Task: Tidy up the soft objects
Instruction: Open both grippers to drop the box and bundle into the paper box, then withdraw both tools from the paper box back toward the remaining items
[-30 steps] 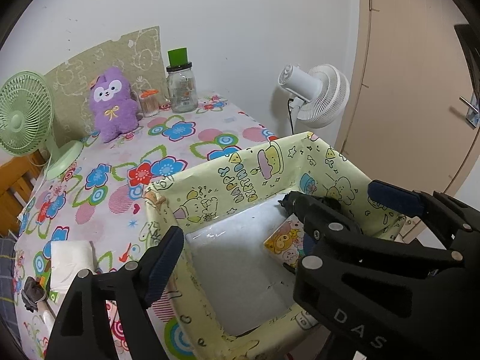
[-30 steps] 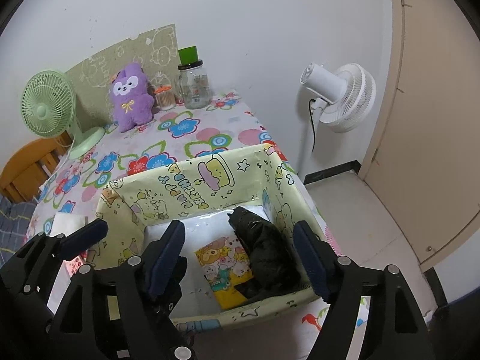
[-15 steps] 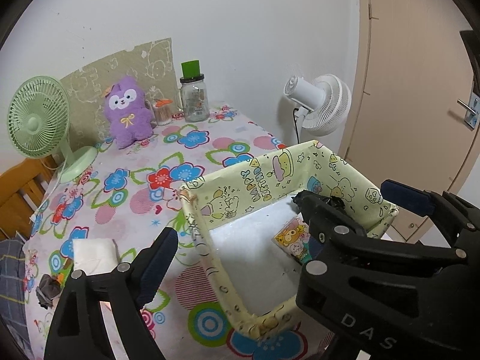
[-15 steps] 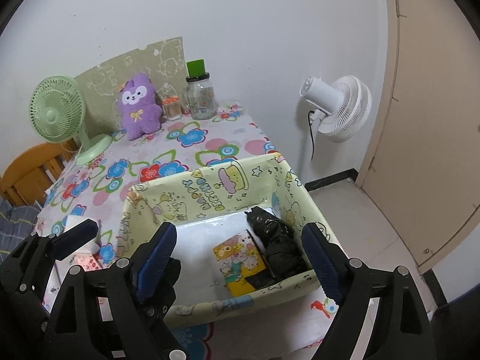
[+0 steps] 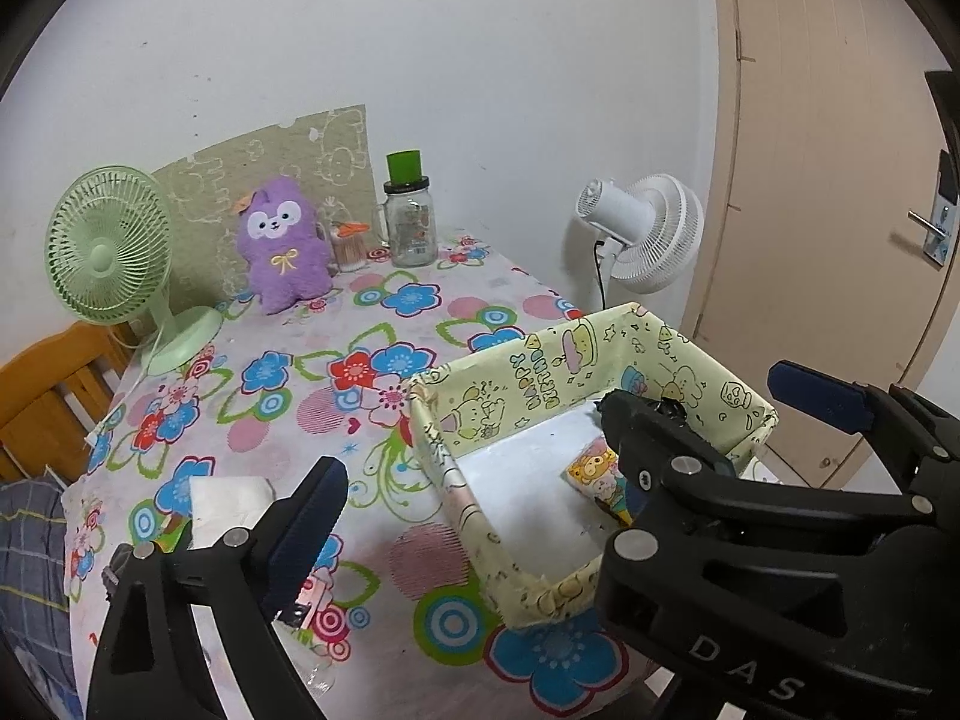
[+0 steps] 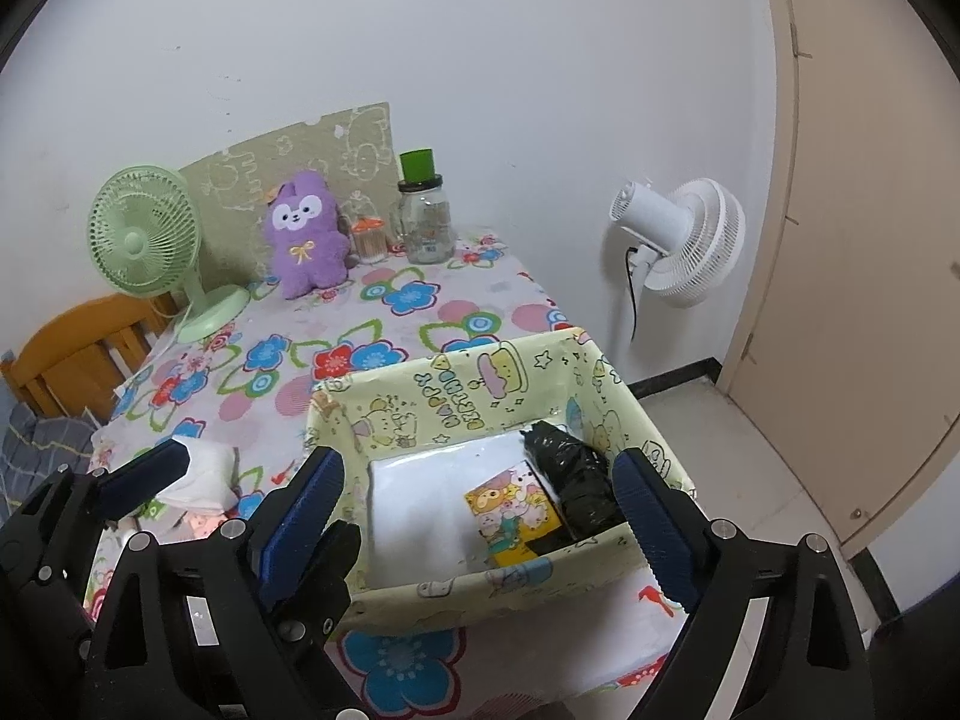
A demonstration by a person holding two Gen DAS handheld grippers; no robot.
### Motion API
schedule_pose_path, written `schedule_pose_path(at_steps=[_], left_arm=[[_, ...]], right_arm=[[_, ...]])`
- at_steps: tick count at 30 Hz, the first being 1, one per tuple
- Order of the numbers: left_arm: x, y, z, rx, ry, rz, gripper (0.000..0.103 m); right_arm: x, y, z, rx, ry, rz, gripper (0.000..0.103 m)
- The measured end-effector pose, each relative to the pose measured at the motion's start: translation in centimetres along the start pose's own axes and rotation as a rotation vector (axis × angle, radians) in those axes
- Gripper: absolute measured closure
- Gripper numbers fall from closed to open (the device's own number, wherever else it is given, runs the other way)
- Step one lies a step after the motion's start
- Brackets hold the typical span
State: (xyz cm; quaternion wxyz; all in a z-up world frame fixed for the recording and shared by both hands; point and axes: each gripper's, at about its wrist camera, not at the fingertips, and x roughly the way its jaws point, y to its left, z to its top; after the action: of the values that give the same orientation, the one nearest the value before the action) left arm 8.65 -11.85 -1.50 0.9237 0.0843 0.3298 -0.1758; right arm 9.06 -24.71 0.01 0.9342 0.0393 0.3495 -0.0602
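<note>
A yellow cartoon-print box stands on the flowered table near its front right corner. Inside lie a white sheet, a small cartoon-print packet and a black bundle. A purple plush toy sits upright at the table's back. A white folded cloth lies at the front left. My right gripper is open and empty above the box's front. My left gripper is open and empty, over the box's left side; it also shows in the right wrist view.
A green desk fan stands at the back left. A glass jar with a green lid and a small orange-lidded container stand by the plush. A white floor fan and a beige door are right. A wooden chair is left.
Both grippers have pulled back and up from the box, so more of the table shows. Both stay open. The objects on the table have not moved.
</note>
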Motion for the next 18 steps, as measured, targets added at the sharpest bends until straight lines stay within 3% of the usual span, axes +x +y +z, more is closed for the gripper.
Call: schedule_pose_path(at_steps=[18], left_arm=[[-2.7, 3.4, -1.2, -0.037, -0.035, 0.047, 0.004]], right_arm=[[-2.1, 4.0, -0.4, -0.049, -0.03, 0.035, 0.008]])
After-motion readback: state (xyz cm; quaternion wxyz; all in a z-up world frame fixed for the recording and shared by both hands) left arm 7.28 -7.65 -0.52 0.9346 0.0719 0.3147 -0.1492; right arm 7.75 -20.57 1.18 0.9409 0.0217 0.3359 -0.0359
